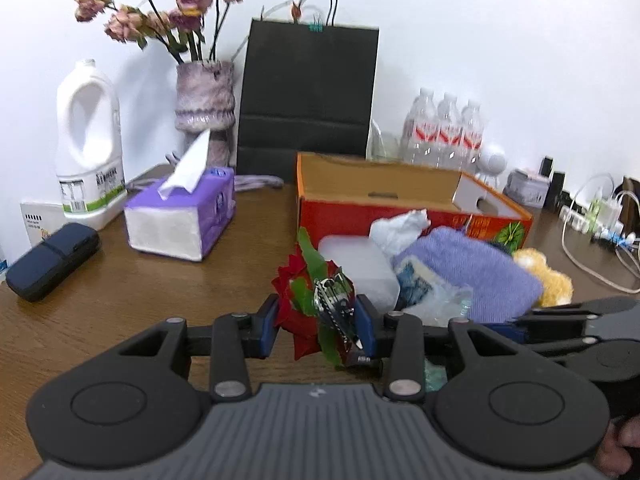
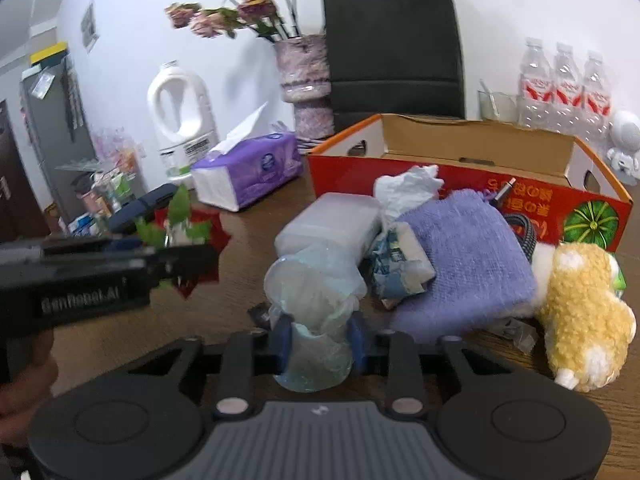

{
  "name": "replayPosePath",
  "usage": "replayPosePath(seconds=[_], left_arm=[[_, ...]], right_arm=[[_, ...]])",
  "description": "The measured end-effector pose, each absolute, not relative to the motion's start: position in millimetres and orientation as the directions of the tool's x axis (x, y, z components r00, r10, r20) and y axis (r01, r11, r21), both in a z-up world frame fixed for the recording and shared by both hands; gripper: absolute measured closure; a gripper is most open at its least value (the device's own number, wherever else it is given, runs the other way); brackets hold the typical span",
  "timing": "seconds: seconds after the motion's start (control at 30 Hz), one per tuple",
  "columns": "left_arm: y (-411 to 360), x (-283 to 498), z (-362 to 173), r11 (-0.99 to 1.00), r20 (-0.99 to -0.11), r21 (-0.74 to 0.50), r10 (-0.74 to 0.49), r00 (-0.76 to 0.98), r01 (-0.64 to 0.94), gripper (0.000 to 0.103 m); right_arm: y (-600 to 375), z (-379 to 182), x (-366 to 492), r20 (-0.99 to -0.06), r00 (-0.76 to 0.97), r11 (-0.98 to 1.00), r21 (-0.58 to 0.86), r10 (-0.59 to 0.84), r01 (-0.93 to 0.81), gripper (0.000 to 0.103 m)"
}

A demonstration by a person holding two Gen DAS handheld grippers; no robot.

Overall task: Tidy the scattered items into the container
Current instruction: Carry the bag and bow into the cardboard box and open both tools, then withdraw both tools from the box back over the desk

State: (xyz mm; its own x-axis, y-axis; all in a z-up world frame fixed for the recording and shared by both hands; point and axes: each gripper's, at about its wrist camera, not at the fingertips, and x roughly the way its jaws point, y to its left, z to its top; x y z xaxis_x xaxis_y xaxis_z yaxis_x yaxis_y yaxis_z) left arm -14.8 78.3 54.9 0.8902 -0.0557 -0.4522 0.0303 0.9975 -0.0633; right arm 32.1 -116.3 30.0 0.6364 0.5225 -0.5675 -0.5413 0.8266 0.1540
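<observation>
Left gripper [image 1: 318, 326]: closed down on a red artificial flower [image 1: 306, 312] with green leaves; a metal nail clipper [image 1: 334, 308] sits against its right finger.
Flower: held above the bench [image 1: 132, 280], stem axis roughly upright, short of the red cardboard box [image 1: 400, 212].
Right gripper [image 2: 318, 342]: narrowed onto a crumpled clear plastic cup [image 2: 314, 308].
Cup: long axis along the fingers, open mouth away from the camera toward the pile.
Pile: purple towel [image 2: 464, 264], plush toy [image 2: 580, 308], beside the box.

Three water bottles [image 2: 564, 80] are seen in a row. One red box [image 2: 472, 168], one black bag [image 2: 394, 40], one white jug [image 1: 88, 136] and one tissue pack [image 1: 180, 216] are counted. One purple cloth [image 2: 468, 248] and one yellow toy [image 2: 580, 316] are seen. About nine dried flowers [image 1: 160, 4] are counted, but they are blurry.
</observation>
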Motion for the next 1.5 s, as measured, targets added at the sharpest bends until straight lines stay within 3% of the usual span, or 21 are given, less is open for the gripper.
replayPosePath(seconds=[0.23,0.4,0.5,0.6,0.77,1.0,1.13,1.2,1.33,1.4,1.5], left_arm=[[75,3,84,0.993,-0.386,-0.098,-0.098,0.917,0.065,0.063],[70,77,122,0.992,-0.354,-0.075,-0.119,0.928,0.099,0.063],[54,144,140,0.991,-0.400,-0.050,-0.134,0.907,0.124,0.062],[32,228,142,0.991,-0.521,-0.039,-0.128,0.844,0.126,0.062],[2,335,103,0.984,-0.647,0.153,0.029,0.762,0.092,0.062],[11,378,66,0.988,-0.773,0.130,0.052,0.632,0.079,0.061],[16,381,64,0.991,-0.805,0.096,0.021,0.593,0.095,0.057],[16,377,74,0.991,-0.802,0.092,0.018,0.597,0.095,0.055],[21,363,109,0.996,-0.782,0.057,-0.001,0.623,0.072,0.042],[23,350,122,0.997,-0.774,0.038,-0.011,0.634,0.064,0.033],[25,327,132,0.998,-0.774,0.039,-0.001,0.633,0.050,0.030]], right_arm=[[-176,90,3,-0.417,0.763,0.868,0.178,0.494,-0.464,0.079],[-211,141,53,-0.341,0.854,0.919,0.109,0.392,-0.378,0.079],[-220,164,121,-0.388,0.859,0.940,0.073,0.334,-0.333,0.079],[-217,168,203,-0.479,0.828,0.949,0.036,0.290,-0.312,0.079],[-199,123,334,-0.666,0.729,0.968,-0.040,0.158,-0.247,0.079],[-184,58,397,-0.790,0.612,0.969,-0.131,0.025,-0.208,0.079],[-186,51,405,-0.797,0.604,0.969,-0.161,-0.015,-0.187,0.062],[-187,63,401,-0.789,0.614,0.969,-0.151,0.000,-0.194,0.060],[-194,95,392,-0.770,0.638,0.971,-0.154,-0.003,-0.182,0.045],[-200,111,381,-0.770,0.637,0.976,-0.117,0.026,-0.182,0.043],[-212,131,358,-0.774,0.626,0.984,-0.022,0.094,-0.174,0.032]])
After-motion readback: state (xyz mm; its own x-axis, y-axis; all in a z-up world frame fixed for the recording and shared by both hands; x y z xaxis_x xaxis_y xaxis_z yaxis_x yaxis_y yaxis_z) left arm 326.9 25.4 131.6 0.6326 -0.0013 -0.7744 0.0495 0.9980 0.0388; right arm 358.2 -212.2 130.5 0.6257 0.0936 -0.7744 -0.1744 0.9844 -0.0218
